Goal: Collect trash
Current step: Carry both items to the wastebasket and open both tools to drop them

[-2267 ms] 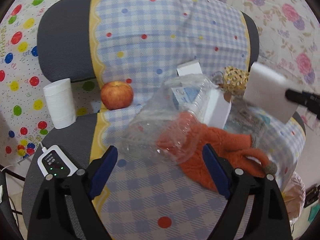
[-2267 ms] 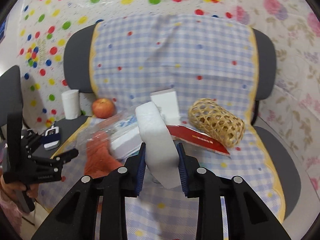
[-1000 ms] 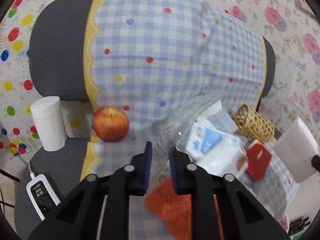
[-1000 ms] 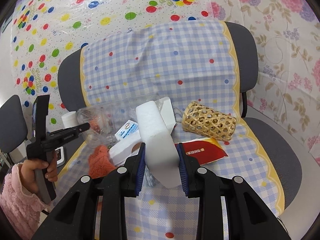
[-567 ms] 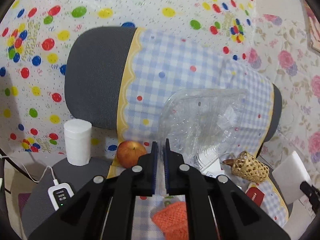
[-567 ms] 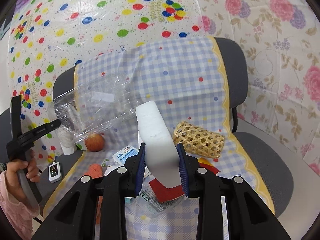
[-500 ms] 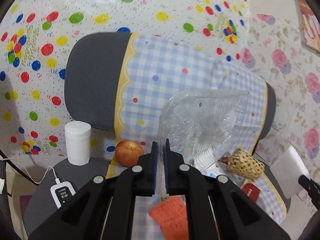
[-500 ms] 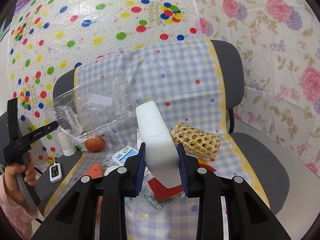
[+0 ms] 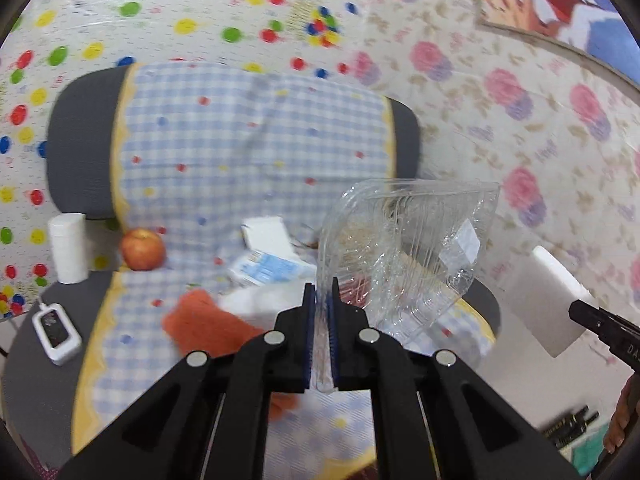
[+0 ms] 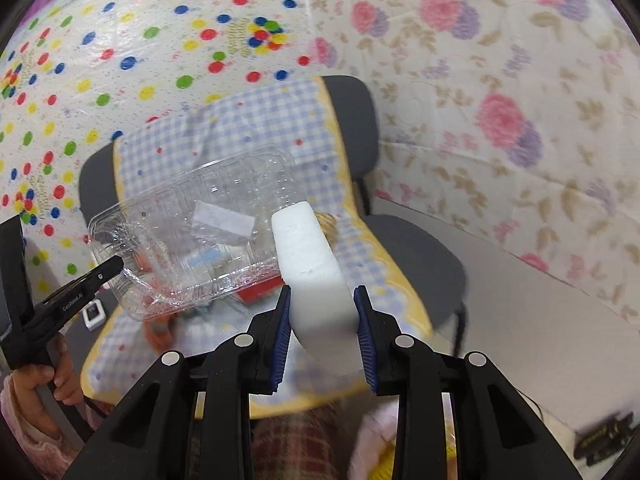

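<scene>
My left gripper (image 9: 321, 294) is shut on the rim of a clear plastic clamshell box (image 9: 404, 248), lifted above the chair seat. The right wrist view shows that box (image 10: 192, 240) hanging from the left gripper (image 10: 120, 264) at the left. My right gripper (image 10: 322, 300) is shut on a white foam block (image 10: 312, 272), also held in the air; that foam block (image 9: 548, 300) shows at the right edge of the left wrist view. On the checked chair cover (image 9: 248, 152) lie an orange cloth (image 9: 204, 324), a blue-and-white packet (image 9: 268, 268) and a white box (image 9: 268, 236).
An apple (image 9: 143, 249) and a white paper roll (image 9: 68, 248) stand at the seat's left, with a white remote (image 9: 56, 332) in front of them. A hand in a pink sleeve (image 10: 36, 392) holds the left tool. Dotted and floral sheets (image 10: 500, 92) cover the walls.
Both grippers swung to the right and a little back from the chair, carrying the clamshell box and the foam block. The chair has slid left in both views.
</scene>
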`<state>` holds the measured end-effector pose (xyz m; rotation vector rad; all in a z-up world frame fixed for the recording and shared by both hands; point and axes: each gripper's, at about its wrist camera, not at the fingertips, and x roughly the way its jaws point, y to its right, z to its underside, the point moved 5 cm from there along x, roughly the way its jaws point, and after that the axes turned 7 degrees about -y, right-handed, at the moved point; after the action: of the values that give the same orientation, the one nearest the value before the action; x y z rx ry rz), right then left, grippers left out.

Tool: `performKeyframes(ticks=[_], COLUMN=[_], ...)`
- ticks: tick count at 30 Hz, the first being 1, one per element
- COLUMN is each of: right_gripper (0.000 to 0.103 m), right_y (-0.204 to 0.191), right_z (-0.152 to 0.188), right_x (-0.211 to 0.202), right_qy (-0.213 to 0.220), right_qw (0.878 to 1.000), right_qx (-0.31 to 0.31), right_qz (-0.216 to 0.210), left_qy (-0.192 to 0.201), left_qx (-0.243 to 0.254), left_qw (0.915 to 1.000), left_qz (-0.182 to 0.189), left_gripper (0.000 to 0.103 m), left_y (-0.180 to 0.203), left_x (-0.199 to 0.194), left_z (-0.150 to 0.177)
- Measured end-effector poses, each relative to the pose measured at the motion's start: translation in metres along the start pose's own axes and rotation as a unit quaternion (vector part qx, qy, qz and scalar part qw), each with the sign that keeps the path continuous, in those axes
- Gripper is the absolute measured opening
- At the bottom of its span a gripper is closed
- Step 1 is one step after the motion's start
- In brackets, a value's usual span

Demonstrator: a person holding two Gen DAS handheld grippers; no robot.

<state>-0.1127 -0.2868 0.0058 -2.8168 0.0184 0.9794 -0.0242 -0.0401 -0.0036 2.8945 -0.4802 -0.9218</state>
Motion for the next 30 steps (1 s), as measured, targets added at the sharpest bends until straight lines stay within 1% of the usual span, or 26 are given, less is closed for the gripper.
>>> performKeyframes(ticks=[2,4,7,9,10,12,16,20,21,23,25,27,30], right_gripper=[0.032,0.032,0.033,0.033,0.033,0.033,0.033,0.035,0.038,0.042,0.054,0.057,0.057], right_y=[0.014,0.032,0.06,0.076,0.083,0.096,0.118,0.133,0.136,0.141,0.143,0.144,0.144], right_z=[0.013,0.029,0.054,0.067,0.071,0.08,0.092,0.102,0.104,0.11,0.112,0.112,0.11], right_x=[-0.011,-0.024,-0.04,-0.045,-0.045,-0.043,-0.032,-0.019,-0.016,-0.008,-0.001,0.004,0.007], right_qy=[-0.006,-0.015,-0.031,-0.039,-0.043,-0.052,-0.067,-0.089,-0.093,-0.104,-0.11,-0.112,-0.111], right_qw=[1.0,0.998,0.994,0.991,0.99,0.987,0.983,0.978,0.977,0.976,0.975,0.975,0.976], right_qx=[0.013,0.027,0.053,0.07,0.077,0.095,0.122,0.14,0.144,0.15,0.155,0.153,0.153], right_qz=[0.023,0.052,0.09,0.11,0.113,0.118,0.12,0.125,0.123,0.118,0.112,0.112,0.11], left_qy=[-0.016,-0.029,-0.064,-0.08,-0.093,-0.113,-0.144,-0.17,-0.174,-0.186,-0.195,-0.198,-0.199], left_qx=[0.018,0.045,0.086,0.103,0.114,0.121,0.138,0.162,0.164,0.166,0.169,0.179,0.194], left_qw=[0.9995,0.9981,0.9931,0.99,0.9873,0.9836,0.9761,0.9689,0.968,0.9651,0.9614,0.9579,0.9522], left_qz=[0.021,0.031,0.047,0.054,0.059,0.071,0.086,0.08,0.077,0.082,0.095,0.106,0.129], left_gripper=[0.004,0.004,0.005,0.005,0.005,0.005,0.006,0.007,0.007,0.01,0.014,0.021,0.025], left_y=[0.023,0.047,0.081,0.094,0.103,0.114,0.137,0.154,0.157,0.163,0.171,0.18,0.193], left_x=[0.007,0.014,0.026,0.031,0.036,0.042,0.057,0.073,0.076,0.082,0.088,0.091,0.094], left_z=[0.014,0.027,0.051,0.061,0.067,0.074,0.085,0.093,0.095,0.098,0.099,0.101,0.106])
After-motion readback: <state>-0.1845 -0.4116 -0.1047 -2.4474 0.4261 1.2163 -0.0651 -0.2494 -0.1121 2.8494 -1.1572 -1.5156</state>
